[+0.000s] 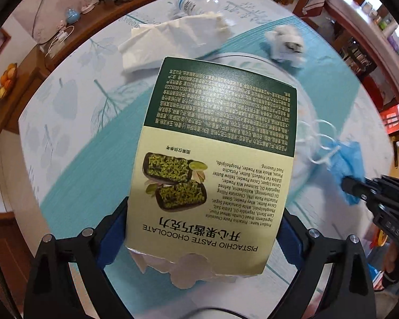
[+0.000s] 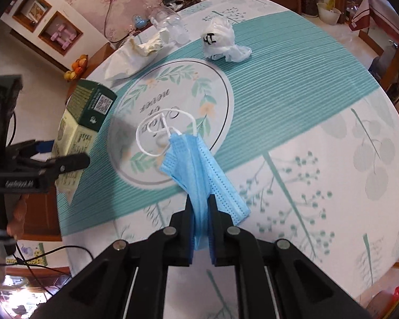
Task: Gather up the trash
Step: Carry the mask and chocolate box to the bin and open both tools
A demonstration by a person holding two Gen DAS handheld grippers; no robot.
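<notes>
A green and cream pistachio chocolate box (image 1: 212, 159) with a torn lower edge fills the left wrist view. My left gripper (image 1: 203, 226) stands wide with its blue pads (image 1: 111, 228) pressed on the box's two sides, holding it above the table. The right wrist view shows the same box (image 2: 87, 101) in the left gripper (image 2: 63, 154) off the table's left side. My right gripper (image 2: 200, 202) is shut on a folded blue face mask (image 2: 194, 159), whose white ear loops dangle over the cloth. From the left wrist view, the mask (image 1: 348, 159) hangs from the right gripper (image 1: 353, 186).
On the round table with its teal patterned cloth (image 2: 292, 93) lie a crumpled white wad (image 2: 223, 42), a flat white paper napkin (image 2: 130, 55) and a clear plastic bottle (image 2: 170, 24). A wooden sideboard with cables and fruit (image 2: 78, 65) stands beyond the far edge.
</notes>
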